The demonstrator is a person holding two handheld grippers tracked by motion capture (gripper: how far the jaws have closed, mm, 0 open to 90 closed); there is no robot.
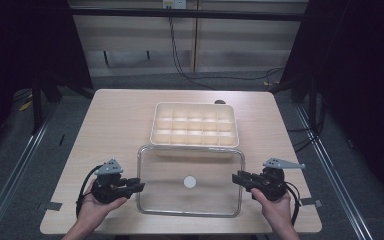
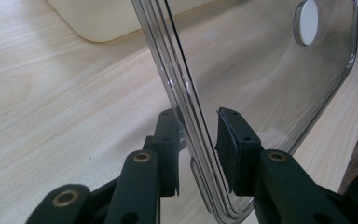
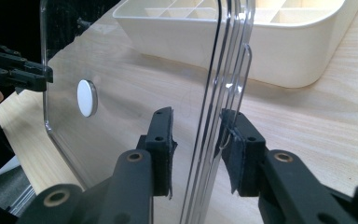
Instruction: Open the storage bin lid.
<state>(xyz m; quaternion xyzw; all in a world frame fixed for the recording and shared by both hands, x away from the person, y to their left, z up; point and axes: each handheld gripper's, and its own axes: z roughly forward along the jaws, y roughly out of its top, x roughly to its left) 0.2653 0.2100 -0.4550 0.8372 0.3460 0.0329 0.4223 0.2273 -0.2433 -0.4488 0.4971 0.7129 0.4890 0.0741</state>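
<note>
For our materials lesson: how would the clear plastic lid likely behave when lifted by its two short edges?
The clear lid looks thin and flat, so probably light and slightly flexible. Its glossy rim may slip between the fingers. It likely won't roll.

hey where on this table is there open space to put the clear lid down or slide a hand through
Bare wood lies left of the cream divided tray and the clear lid, out to the table edge, with a narrower strip on their right. The far edge behind the tray is slim. It is crowded in the middle, where lid meets tray, and at the left gripper and right gripper.
</note>
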